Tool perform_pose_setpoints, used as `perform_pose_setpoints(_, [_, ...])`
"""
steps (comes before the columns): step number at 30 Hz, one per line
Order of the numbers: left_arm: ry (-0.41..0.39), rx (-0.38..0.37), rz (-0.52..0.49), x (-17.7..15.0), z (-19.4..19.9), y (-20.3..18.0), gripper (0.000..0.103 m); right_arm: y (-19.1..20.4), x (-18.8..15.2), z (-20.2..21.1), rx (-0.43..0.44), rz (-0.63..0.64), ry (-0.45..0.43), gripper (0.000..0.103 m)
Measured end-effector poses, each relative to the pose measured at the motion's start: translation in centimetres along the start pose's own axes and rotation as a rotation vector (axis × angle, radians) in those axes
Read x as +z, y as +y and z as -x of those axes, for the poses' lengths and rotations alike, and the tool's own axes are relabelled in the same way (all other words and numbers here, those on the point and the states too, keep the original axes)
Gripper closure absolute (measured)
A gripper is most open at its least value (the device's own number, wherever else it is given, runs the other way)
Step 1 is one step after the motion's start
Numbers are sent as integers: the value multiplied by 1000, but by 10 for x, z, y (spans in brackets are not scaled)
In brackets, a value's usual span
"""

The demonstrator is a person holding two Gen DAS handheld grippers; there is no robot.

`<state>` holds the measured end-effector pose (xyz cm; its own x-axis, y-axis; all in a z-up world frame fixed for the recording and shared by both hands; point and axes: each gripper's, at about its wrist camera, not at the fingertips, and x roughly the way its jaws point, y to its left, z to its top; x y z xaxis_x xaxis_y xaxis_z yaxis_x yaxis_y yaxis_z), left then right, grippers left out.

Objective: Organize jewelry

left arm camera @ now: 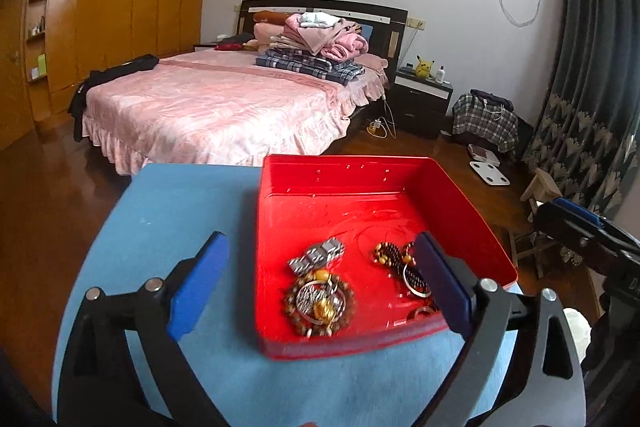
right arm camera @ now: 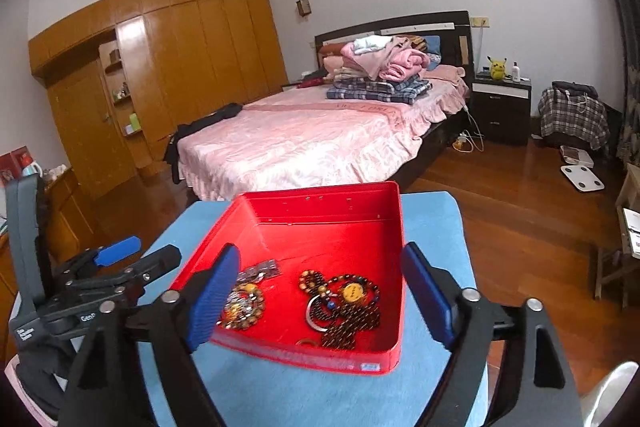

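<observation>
A red tray [left arm camera: 400, 167] sits on the blue tabletop [left arm camera: 180, 211], reaching its far edge. In the tray's near half lie a silver watch [left arm camera: 318, 255], a brown bead bracelet [left arm camera: 320, 301] with pendants, and dark beaded strands [right arm camera: 348, 311]. The left gripper [left arm camera: 320, 287] and right gripper [right arm camera: 320, 301] are both spread wide at the tray's near side, pinching nothing.

The tray [right arm camera: 384, 223] is bright red on a light blue table [right arm camera: 432, 227]. The bracelets [right arm camera: 348, 307] are brown, amber and black beads; the watch [left arm camera: 318, 255] is silver. The bedspread [right arm camera: 304, 143] is pink; the folded blanket [right arm camera: 376, 89] is blue plaid.
</observation>
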<state>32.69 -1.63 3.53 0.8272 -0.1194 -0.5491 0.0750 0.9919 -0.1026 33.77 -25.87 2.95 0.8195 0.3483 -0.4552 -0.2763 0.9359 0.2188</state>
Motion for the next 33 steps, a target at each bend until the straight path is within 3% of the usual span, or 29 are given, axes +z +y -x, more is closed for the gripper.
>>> perform_pose_setpoints(4, [-13,13,-18,-4,19,-1,7,10,-4,19,24,13,-18,6])
perform_pose_setpoints(16, [-64,29,-43,-13,70,-7,7,30,-11,55,27,54,-55,6])
perform_pose_setpoints(33, [-113,33,-46,-13,97,-8,7,41,-9,73,28,84,-84,6])
